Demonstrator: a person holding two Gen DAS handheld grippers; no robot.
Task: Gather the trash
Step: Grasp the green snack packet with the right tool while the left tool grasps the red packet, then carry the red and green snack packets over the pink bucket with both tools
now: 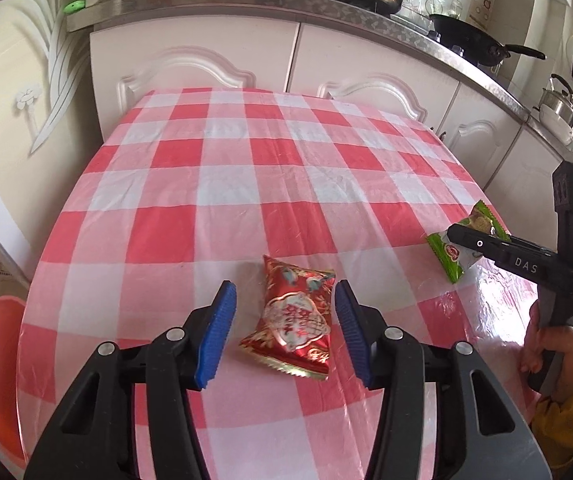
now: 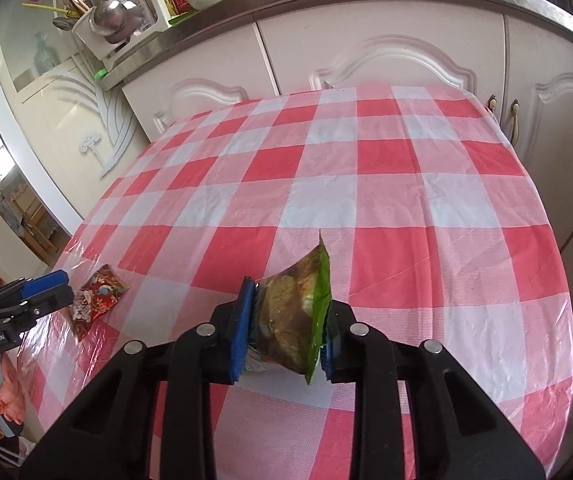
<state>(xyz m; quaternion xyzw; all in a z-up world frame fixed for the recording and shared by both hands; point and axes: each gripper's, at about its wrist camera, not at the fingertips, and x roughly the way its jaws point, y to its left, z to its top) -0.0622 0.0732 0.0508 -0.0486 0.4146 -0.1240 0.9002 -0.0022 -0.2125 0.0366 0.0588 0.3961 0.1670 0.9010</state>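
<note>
Currently being catalogued: two pieces of trash on the checked table [image 1: 246, 184]. Green wrapper [image 2: 294, 320] is being pinched between the pads of the right tongs [image 2: 286, 328], near the table's near right edge. Red wrapper [image 1: 292, 320] is lying flat between the spread pads of the left tongs [image 1: 284, 330], untouched, near the near edge. Risks being noted: the slick red foil may be skating from under closing pads; the crumpled green wrapper, held by its middle, may be slipping out.
</note>
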